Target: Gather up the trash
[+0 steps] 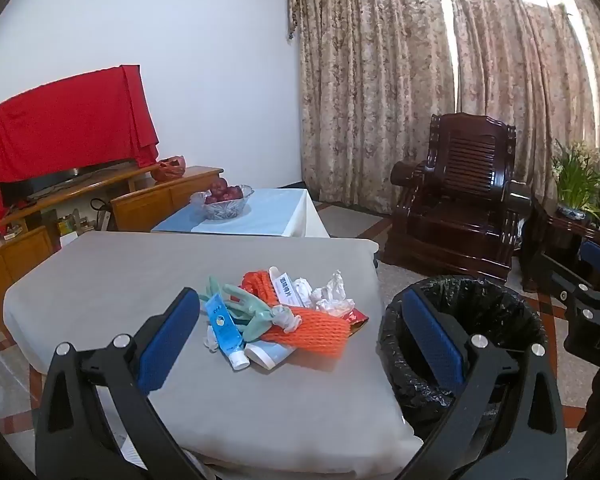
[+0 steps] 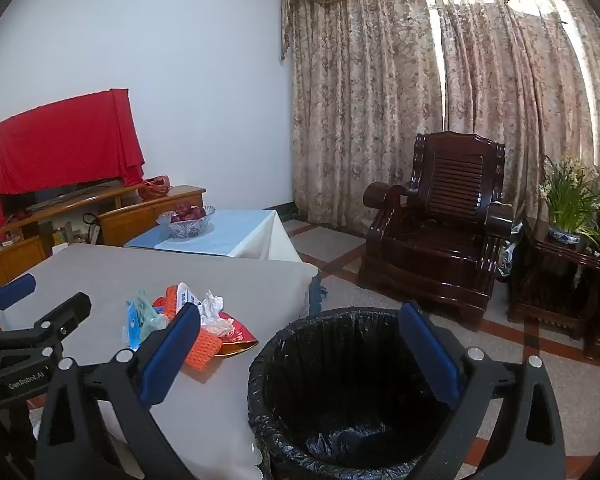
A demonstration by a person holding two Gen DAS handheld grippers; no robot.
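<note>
Near the right edge of the grey surface [image 1: 140, 280], the trash pile [image 1: 284, 312] is left uncollected, the lined bin [image 2: 340, 380] beside it is seen empty, and both grippers' jaws, left gripper [image 1: 300, 340] and right gripper [image 2: 300, 348], are held open, nothing gripped.

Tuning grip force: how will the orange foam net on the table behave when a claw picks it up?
The orange foam net looks soft and open-meshed, so it will probably squash flat between the fingers. It seems light for its size. It lies draped over a white tube and touches other trash, so lifting it may drag neighbours along.
</note>
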